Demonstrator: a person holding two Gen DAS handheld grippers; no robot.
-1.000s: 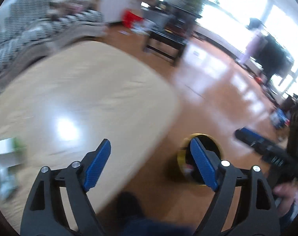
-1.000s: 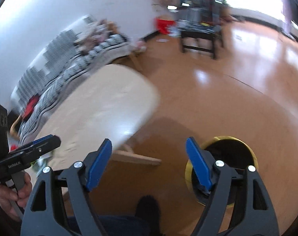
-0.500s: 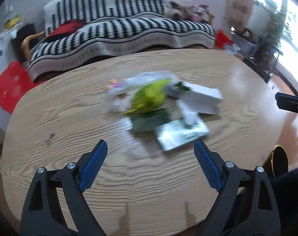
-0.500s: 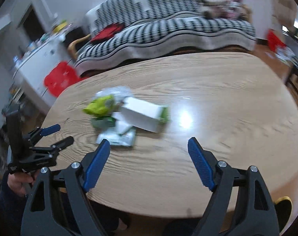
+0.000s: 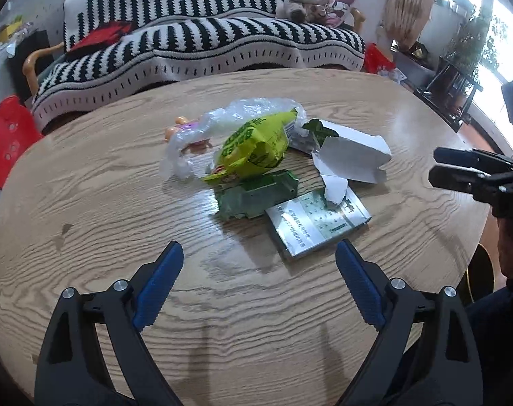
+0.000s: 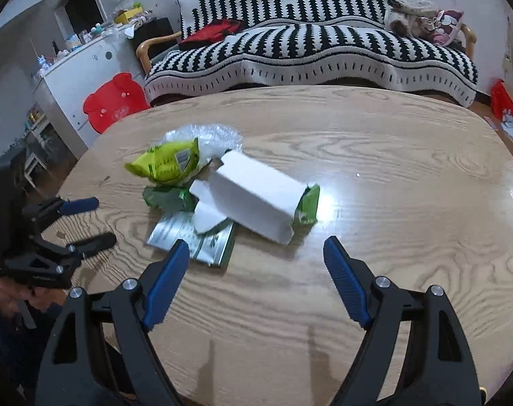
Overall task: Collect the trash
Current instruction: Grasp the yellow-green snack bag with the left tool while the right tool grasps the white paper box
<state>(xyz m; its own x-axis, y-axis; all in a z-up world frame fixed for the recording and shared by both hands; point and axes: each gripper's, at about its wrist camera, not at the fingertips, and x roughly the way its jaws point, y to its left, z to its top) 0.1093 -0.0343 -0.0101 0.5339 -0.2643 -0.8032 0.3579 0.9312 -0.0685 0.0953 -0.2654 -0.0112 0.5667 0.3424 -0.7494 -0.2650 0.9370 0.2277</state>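
A heap of trash lies mid-table on the oval wooden table (image 5: 104, 209): a yellow-green snack bag (image 5: 253, 145) (image 6: 168, 162), clear plastic wrap (image 5: 222, 118), a torn white carton (image 5: 351, 155) (image 6: 256, 199), a crumpled green wrapper (image 5: 256, 196) and a silver foil packet (image 5: 317, 223) (image 6: 192, 233). My left gripper (image 5: 258, 243) hovers open just short of the foil packet, nothing between its fingers. My right gripper (image 6: 256, 240) is open too, just short of the carton, and appears at the right edge of the left wrist view (image 5: 435, 164). The left gripper (image 6: 102, 220) shows at the left of the right wrist view.
A black-and-white striped sofa (image 5: 205, 34) runs behind the table's far edge. A red stool (image 5: 6, 135) and a white cabinet (image 6: 84, 64) stand at the left. A yellow-rimmed bin (image 5: 476, 277) sits on the floor by the table's right edge.
Both grippers swung from facing the floor and the yellow-rimmed bin round to the table. Over the last half second they came slightly closer to the trash heap. Both stayed open.
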